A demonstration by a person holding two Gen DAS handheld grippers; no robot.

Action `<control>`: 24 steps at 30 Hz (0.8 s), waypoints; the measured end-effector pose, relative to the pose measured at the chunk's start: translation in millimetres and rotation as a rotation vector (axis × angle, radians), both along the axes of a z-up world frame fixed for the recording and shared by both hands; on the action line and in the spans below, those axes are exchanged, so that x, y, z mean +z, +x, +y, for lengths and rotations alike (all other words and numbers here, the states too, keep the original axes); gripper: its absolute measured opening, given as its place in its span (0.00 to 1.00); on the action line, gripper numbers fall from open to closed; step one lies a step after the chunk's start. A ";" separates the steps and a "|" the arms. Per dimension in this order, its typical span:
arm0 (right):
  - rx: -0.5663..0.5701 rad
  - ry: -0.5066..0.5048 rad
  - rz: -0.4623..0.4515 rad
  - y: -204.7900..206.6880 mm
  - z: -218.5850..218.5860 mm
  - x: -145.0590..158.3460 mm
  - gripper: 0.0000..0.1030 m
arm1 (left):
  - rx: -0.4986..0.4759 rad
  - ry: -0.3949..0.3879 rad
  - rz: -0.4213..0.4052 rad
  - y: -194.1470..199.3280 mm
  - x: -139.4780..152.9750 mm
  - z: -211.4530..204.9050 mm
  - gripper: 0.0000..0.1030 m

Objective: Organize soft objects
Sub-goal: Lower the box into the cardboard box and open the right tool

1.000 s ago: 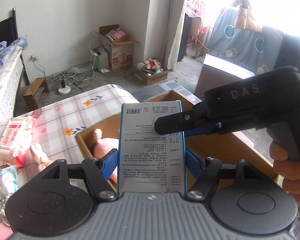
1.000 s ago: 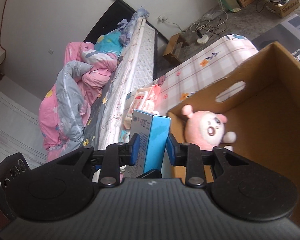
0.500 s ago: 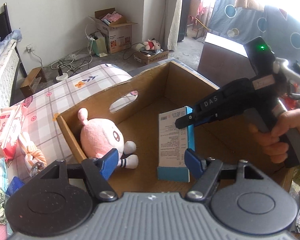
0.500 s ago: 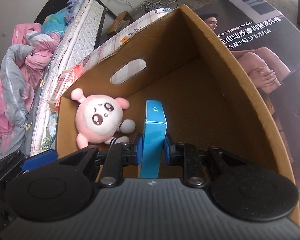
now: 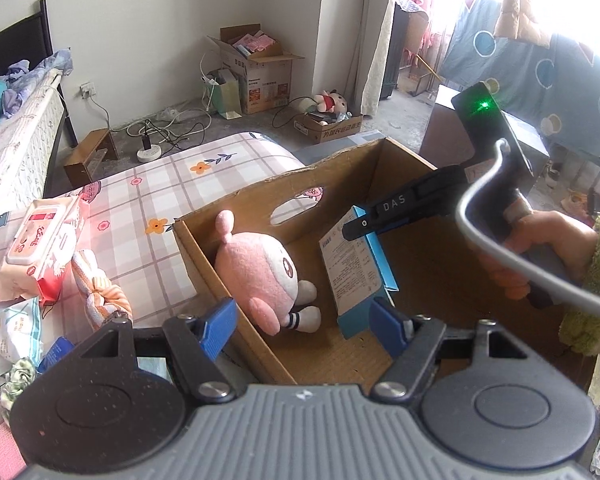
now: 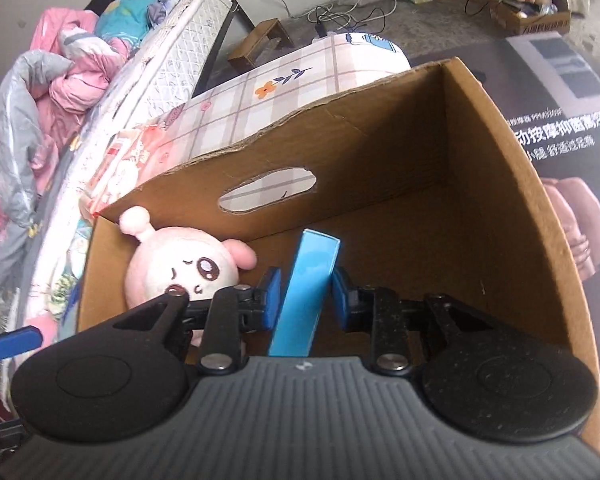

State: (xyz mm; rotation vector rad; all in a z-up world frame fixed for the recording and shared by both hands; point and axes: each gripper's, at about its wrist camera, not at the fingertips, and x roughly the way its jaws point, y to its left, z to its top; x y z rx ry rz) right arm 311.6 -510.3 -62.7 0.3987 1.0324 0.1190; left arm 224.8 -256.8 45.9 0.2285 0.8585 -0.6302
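A lived-in home bedroom: a bed [image 6: 172,52] heaped with quilts [image 6: 40,80], a curtained window [image 5: 384,32], floor clutter.

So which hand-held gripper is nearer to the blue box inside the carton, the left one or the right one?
Right. The right hand-held gripper has the blue box between its opening jaws, pads just apart from it. The left hand-held gripper is open over the carton edge, holding nothing.

Daylight, bright; window [image 5: 572,4] at upper right of the left wrist view blown out to white glare. Strong fisheye bending at edges, dark corners. Cardboard box [image 6: 384,128] interior in soft shadow; focus generally sharp.
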 end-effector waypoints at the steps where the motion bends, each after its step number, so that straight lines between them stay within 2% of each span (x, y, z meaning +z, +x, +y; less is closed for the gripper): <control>1: 0.001 -0.036 -0.008 -0.6 4.3 1.0 0.44 | -0.002 -0.001 -0.003 -1.2 -0.2 1.1 0.72; 3: 0.013 -0.107 -0.028 -4.2 13.0 3.2 0.52 | -0.002 -0.002 -0.011 -4.9 -0.3 4.8 0.72; 8: 0.012 -0.207 0.004 -16.2 26.1 3.1 0.59 | -0.003 -0.014 -0.035 -16.1 3.4 17.7 0.73; 11: 0.002 -0.202 0.044 -30.0 24.7 -3.3 0.65 | 0.004 -0.025 -0.040 -22.7 6.4 28.2 0.73; 13: -0.015 -0.193 0.080 -34.8 24.3 -8.9 0.77 | 0.008 -0.035 -0.045 -27.4 8.2 35.9 0.74; 15: -0.029 -0.182 0.112 -43.6 26.4 -19.5 0.80 | 0.016 -0.043 -0.053 -30.3 9.1 43.4 0.75; 18: -0.039 -0.152 0.159 -45.4 28.8 -35.3 0.80 | 0.031 -0.049 -0.058 -33.1 9.9 53.9 0.75; 21: -0.020 -0.143 0.160 -41.8 36.7 -44.8 0.78 | 0.047 -0.055 -0.056 -34.0 8.8 65.1 0.75; 24: -0.001 -0.126 0.149 -32.0 41.1 -43.2 0.70 | 0.067 -0.064 -0.049 -34.6 6.6 78.2 0.75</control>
